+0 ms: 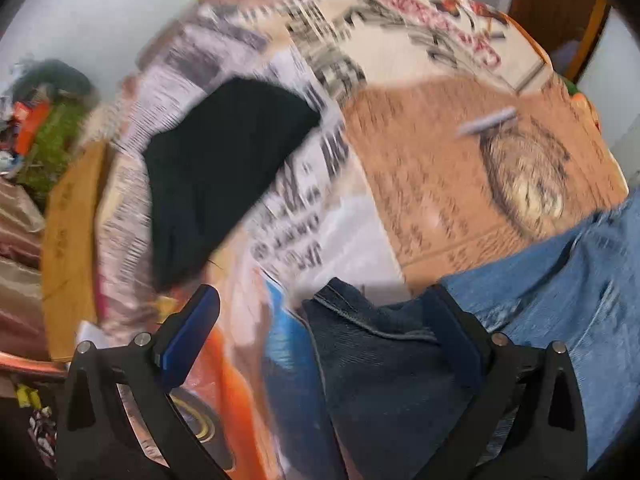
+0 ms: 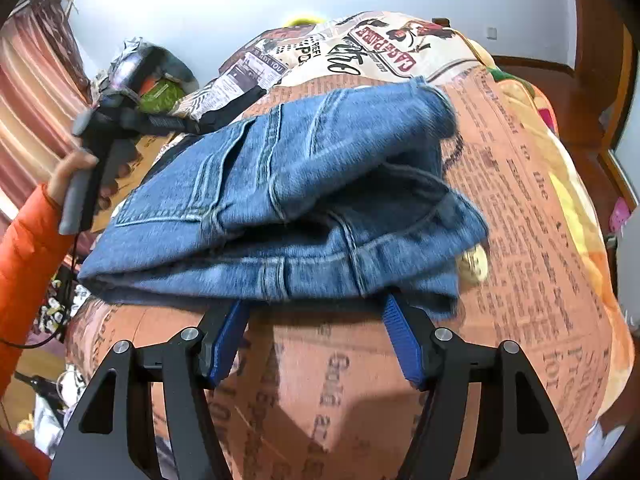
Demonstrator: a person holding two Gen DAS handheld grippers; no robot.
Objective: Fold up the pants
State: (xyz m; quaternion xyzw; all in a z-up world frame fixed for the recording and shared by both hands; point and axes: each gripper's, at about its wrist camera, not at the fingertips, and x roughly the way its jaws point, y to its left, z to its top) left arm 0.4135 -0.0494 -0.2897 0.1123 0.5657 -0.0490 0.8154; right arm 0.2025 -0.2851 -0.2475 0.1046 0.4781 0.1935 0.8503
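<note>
The blue jeans (image 2: 280, 200) lie folded into a thick stack on the printed bedspread (image 2: 540, 208). My right gripper (image 2: 316, 312) is open, its blue fingertips at the near edge of the stack, not closed on it. In the blurred left wrist view, my left gripper (image 1: 324, 300) is open; dark denim (image 1: 380, 360) lies between its fingers and lighter denim (image 1: 560, 288) spreads to the right. The right wrist view shows the left gripper's body (image 2: 120, 120) held by a hand in an orange sleeve at the stack's far left.
A black garment (image 1: 224, 168) lies on the bedspread beyond the left gripper. A cluttered pile with a green item (image 2: 160, 92) sits at the bed's far left by pink curtains (image 2: 32, 100). A wooden floor (image 2: 592, 120) lies right of the bed.
</note>
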